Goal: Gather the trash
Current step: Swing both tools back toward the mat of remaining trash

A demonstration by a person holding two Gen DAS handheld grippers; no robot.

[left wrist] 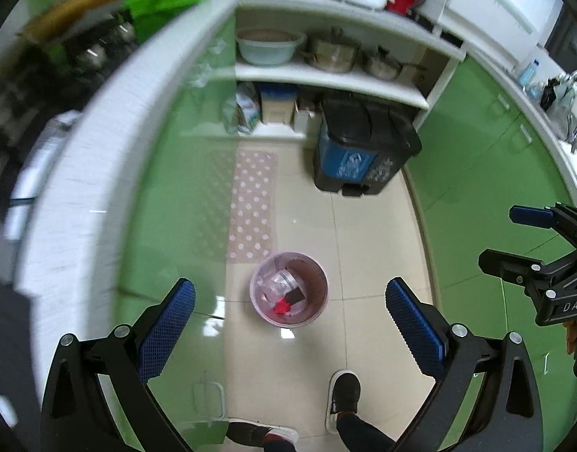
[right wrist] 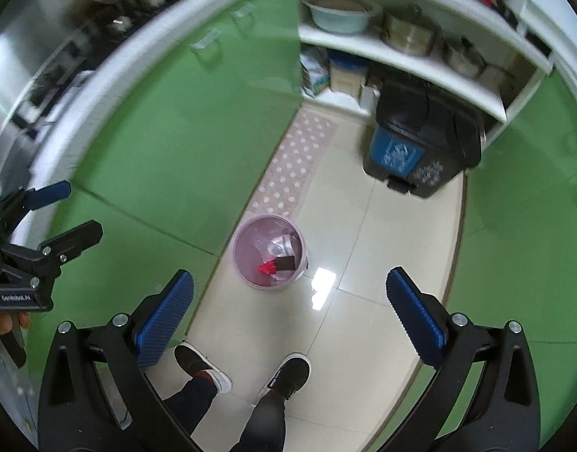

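Left claw [left wrist: 290, 320]: jaws spread wide, nothing between them, held high above the floor; also seen at the left edge of the right wrist view [right wrist: 62, 211], likewise parted.

Green cabinet fronts [left wrist: 167, 188]: line both sides of the aisle under a white bench [left wrist: 100, 143].

Dotted floor mat [left wrist: 252, 203]: flat on the beige tiles, just beyond the bin.

Small pink waste bin [left wrist: 289, 290]: upright on the floor, midway along the aisle, near the person's shoes [right wrist: 284, 373]. Contents: clear plastic wrap [left wrist: 275, 282], a dark scrap, a red scrap [left wrist: 282, 307].

Black-and-blue pedal bin [left wrist: 363, 147]: against the open shelves, well apart from the pink bin.

Right claw [right wrist: 290, 316]: jaws wide apart, empty.
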